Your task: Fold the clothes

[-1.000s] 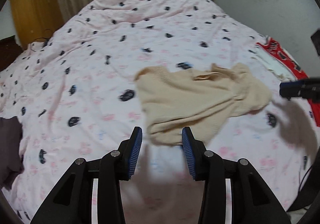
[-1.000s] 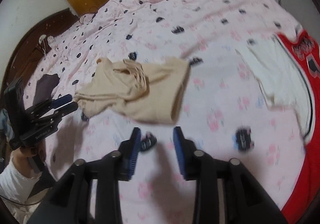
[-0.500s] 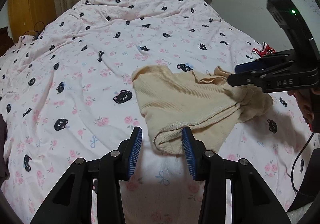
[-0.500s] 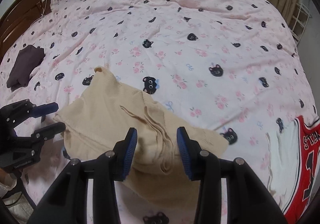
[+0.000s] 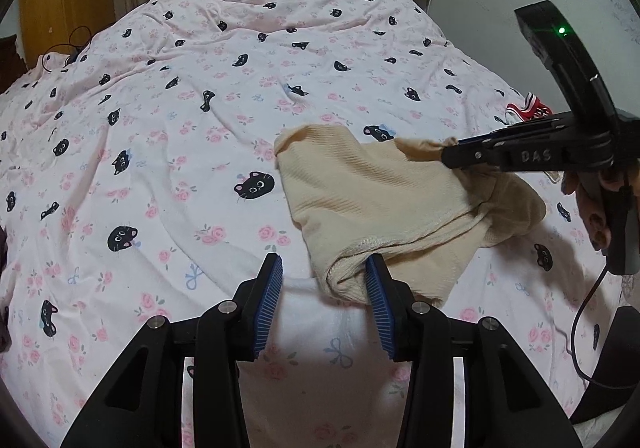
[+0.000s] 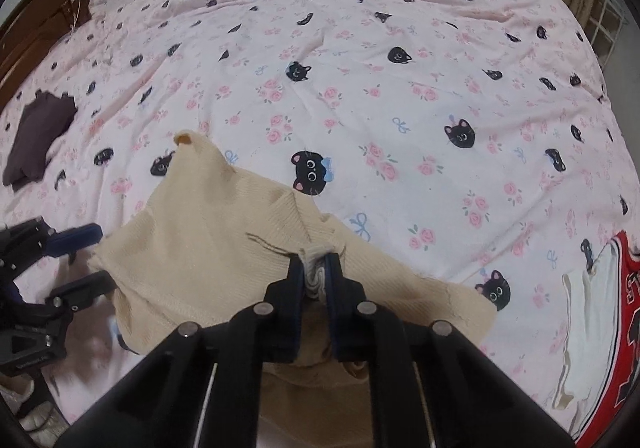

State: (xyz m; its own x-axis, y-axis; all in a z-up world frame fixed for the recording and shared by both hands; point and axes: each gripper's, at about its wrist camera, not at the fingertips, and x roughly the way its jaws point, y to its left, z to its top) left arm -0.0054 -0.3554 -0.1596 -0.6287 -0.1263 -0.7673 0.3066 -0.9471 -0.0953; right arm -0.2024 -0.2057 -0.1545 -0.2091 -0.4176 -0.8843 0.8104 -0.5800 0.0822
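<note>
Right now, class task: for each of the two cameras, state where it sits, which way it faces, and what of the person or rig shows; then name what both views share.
Left wrist: sits on the left gripper, looking down across the bed; its open fingers straddle the beige knit garment's near edge; the right gripper and a hand show.
Right wrist: sits on the right gripper, looking down; its fingers are closing on a bunch of the garment; the left gripper shows.
Shared: garment, cat-print bedspread, red jersey.
</note>
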